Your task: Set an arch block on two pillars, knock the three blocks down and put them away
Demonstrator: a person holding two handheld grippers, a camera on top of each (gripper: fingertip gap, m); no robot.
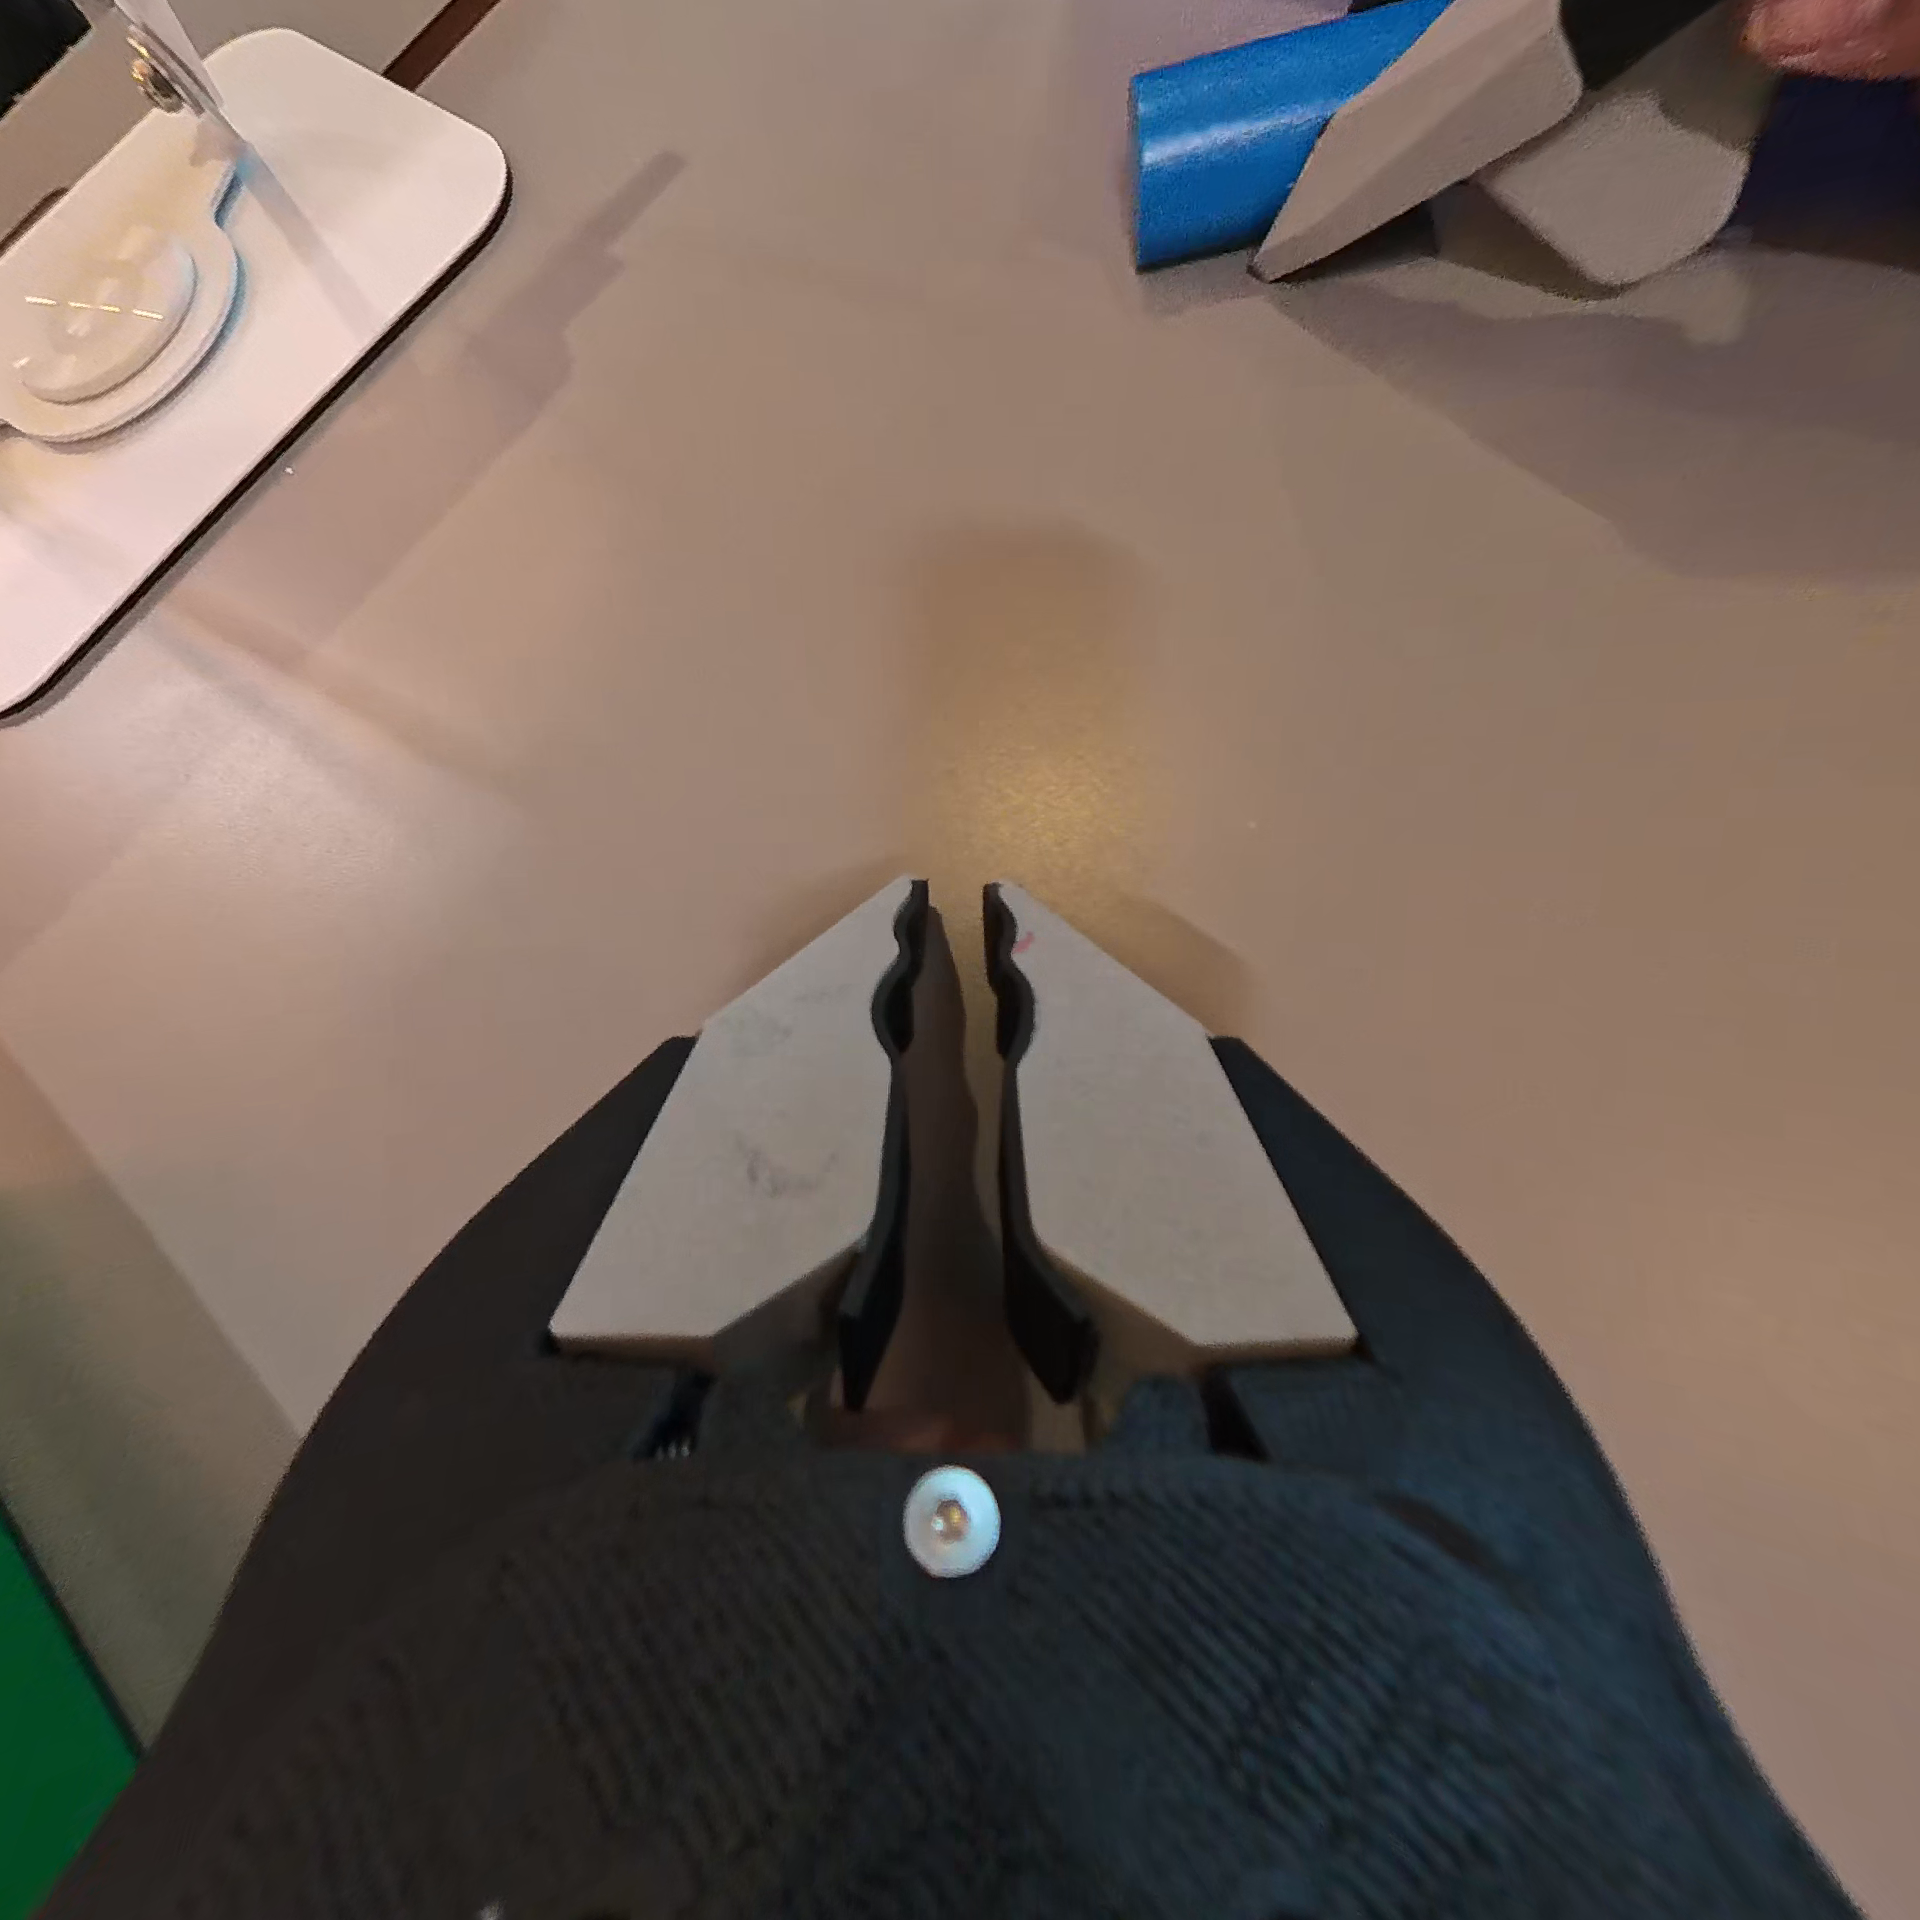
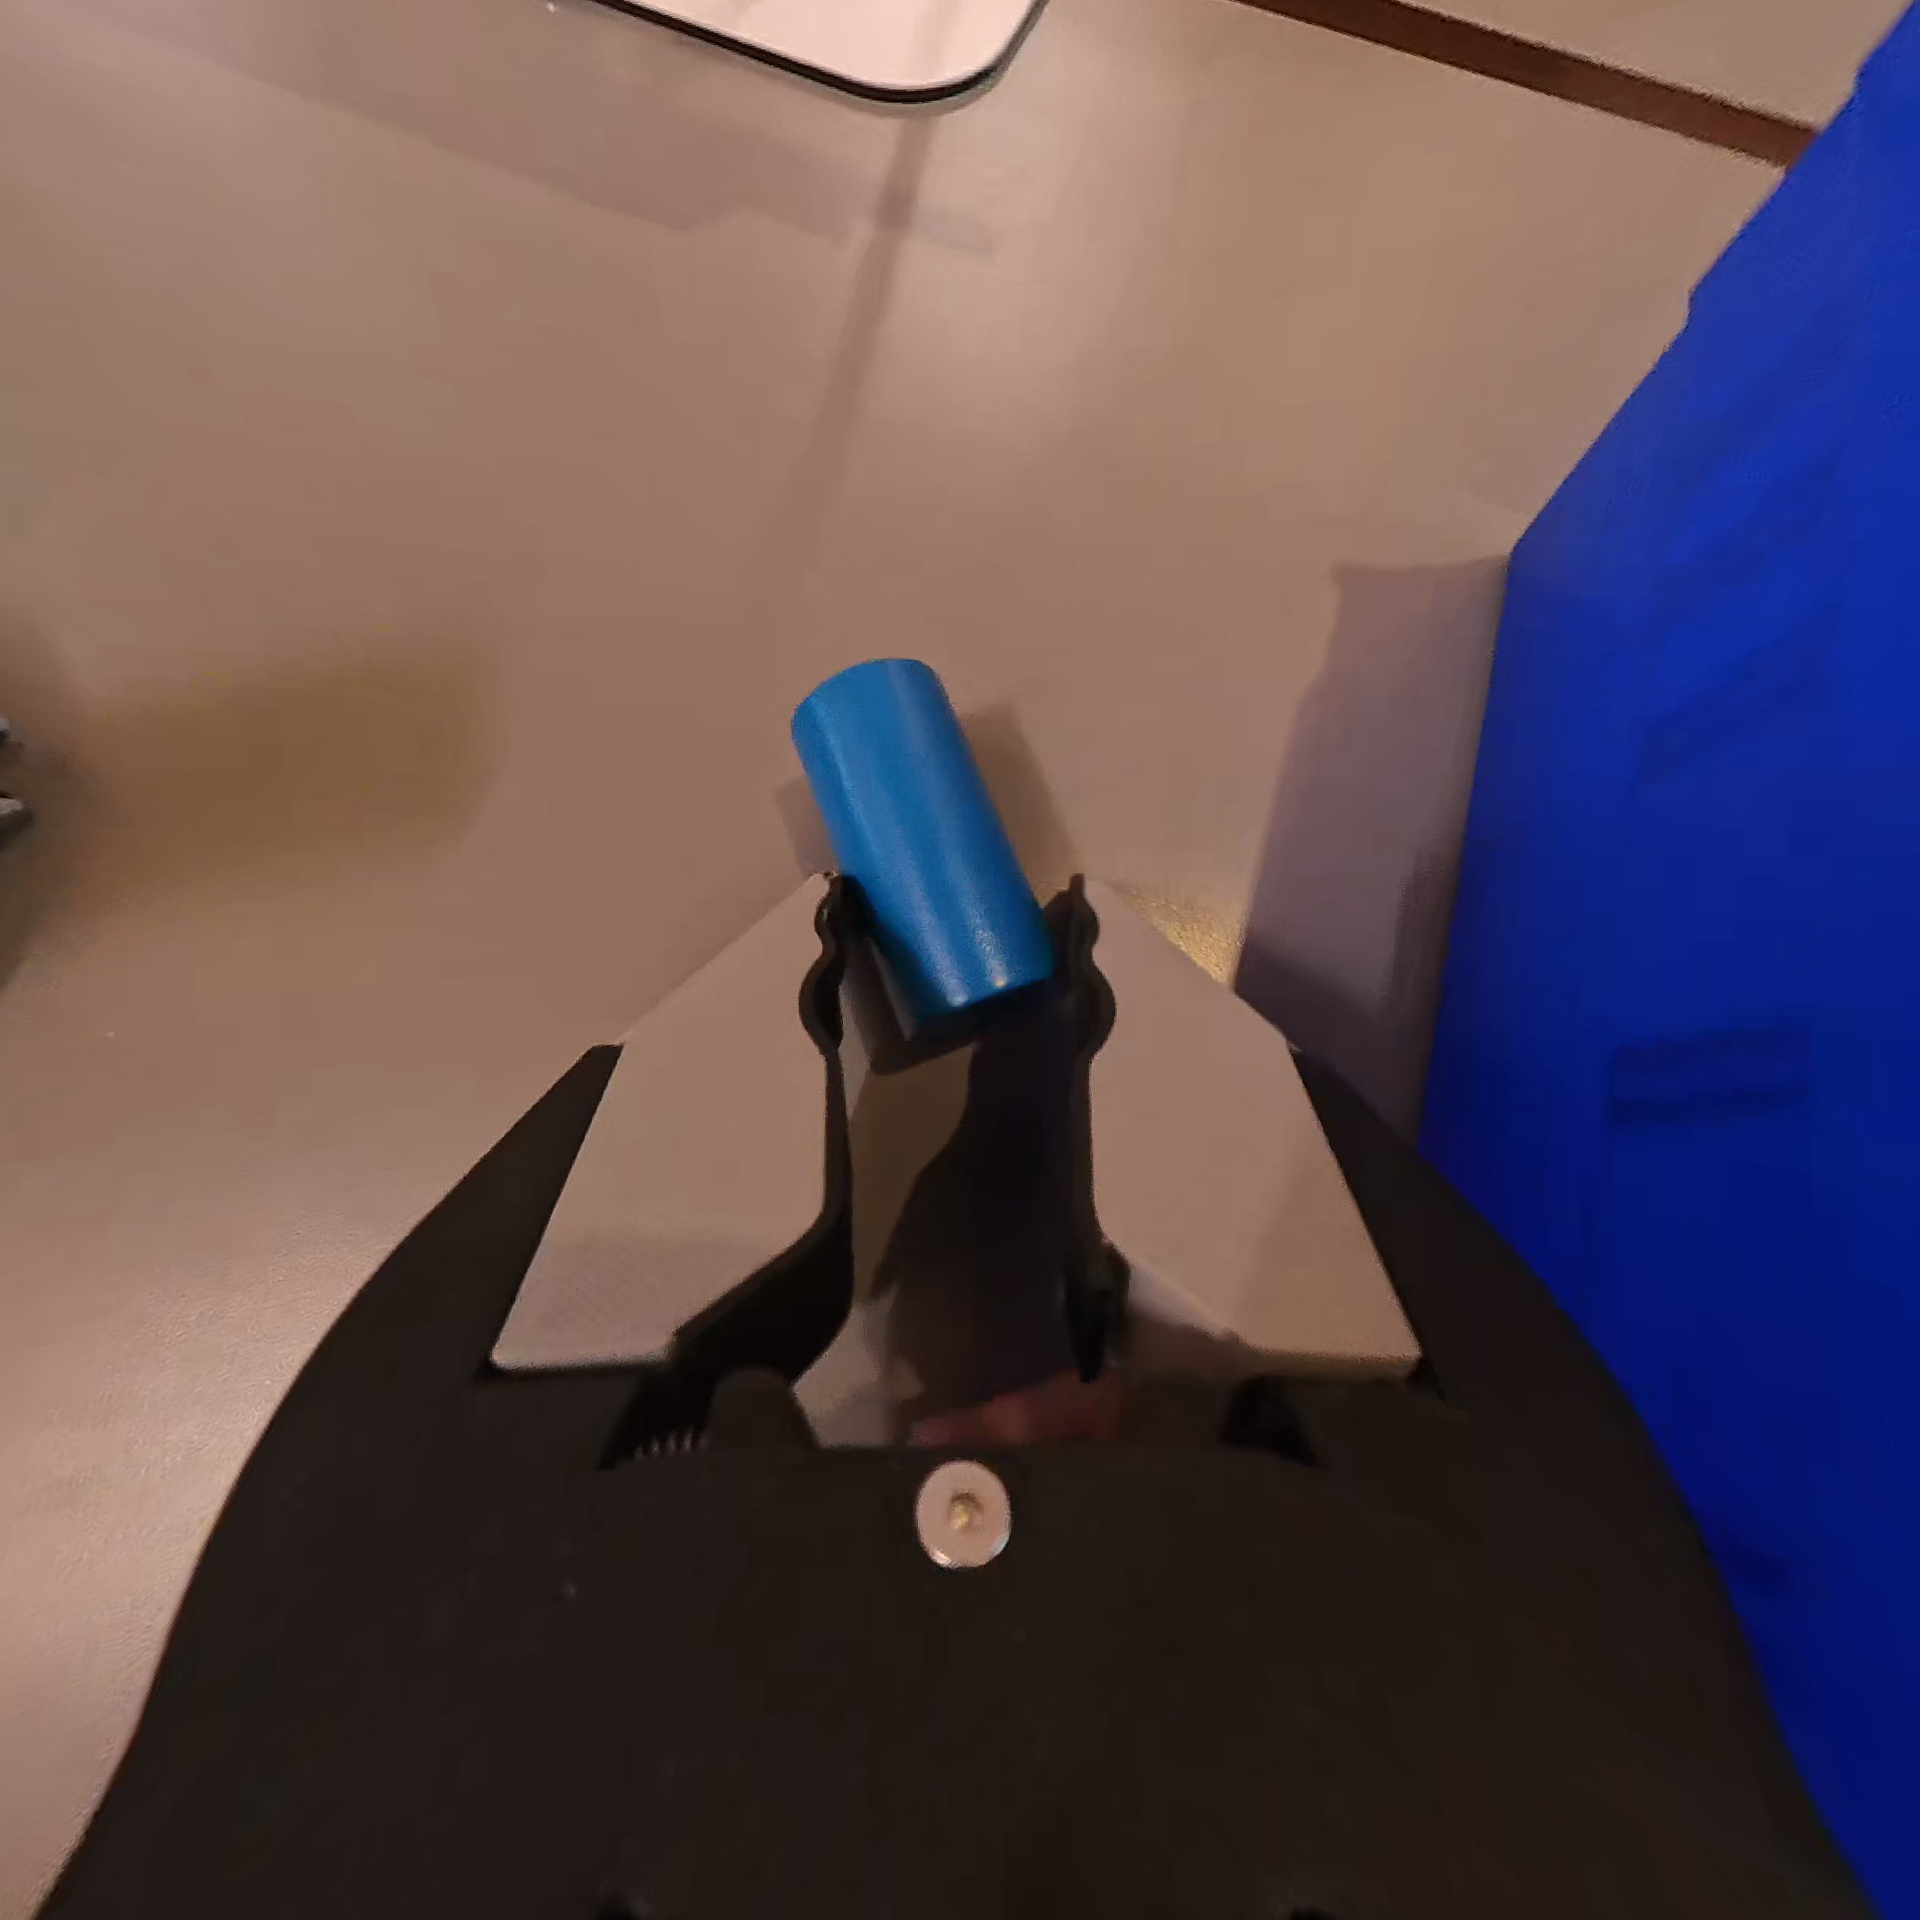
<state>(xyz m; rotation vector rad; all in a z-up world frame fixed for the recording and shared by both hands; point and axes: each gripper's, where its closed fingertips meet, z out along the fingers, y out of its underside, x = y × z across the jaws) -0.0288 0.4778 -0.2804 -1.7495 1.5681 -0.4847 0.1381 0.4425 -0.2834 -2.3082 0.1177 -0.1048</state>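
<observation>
A blue cylinder block (image 2: 914, 852) is clamped at its near end between the fingertips of my right gripper (image 2: 951, 899), and its far end sticks out forward and to the left, low over the beige table (image 2: 416, 468). In the left wrist view the same block (image 1: 1216, 156) and the right gripper (image 1: 1455, 218) show at the top right, down at the table surface. My left gripper (image 1: 951, 894) hovers over bare table, its fingers nearly together with nothing between them. No arch block or second pillar is in view.
A large blue container wall (image 2: 1714, 779) stands close on the right of the right gripper. A white stand base (image 1: 208, 312) lies at the far left and shows in the right wrist view (image 2: 831, 42). A green object (image 1: 42, 1714) sits at the near left edge. Spacing between my two grippers at the tips: around 20 centimetres. To reach the green object (image 1: 42, 1714) in a straight line is about 20 centimetres for my left fingers, about 35 centimetres for my right.
</observation>
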